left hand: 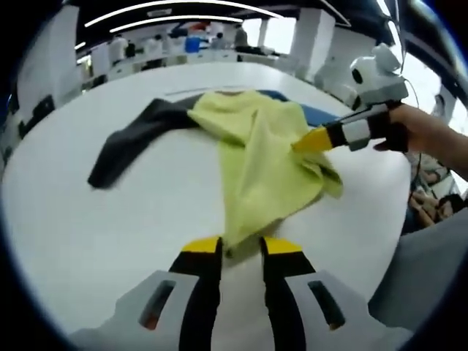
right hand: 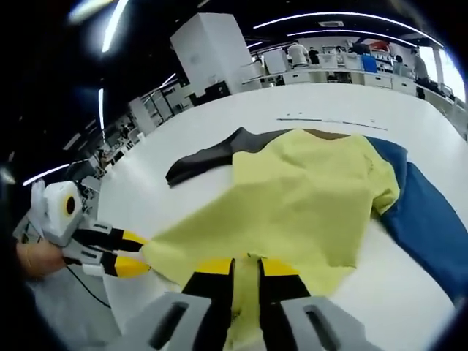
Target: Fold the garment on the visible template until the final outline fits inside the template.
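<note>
Both the left tongs (left hand: 241, 247) and right tongs (right hand: 246, 269) pinch the unlabelled yellow garment's (right hand: 292, 205) hem.

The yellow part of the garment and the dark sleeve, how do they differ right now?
The yellow part is broad and rumpled, bunched in folds; the dark sleeve is narrow and lies flat, stretched out to one side. The left gripper and the right gripper each pinch an edge of the yellow part; neither touches the dark sleeve. Both rest on the white table and join as one garment.
</note>
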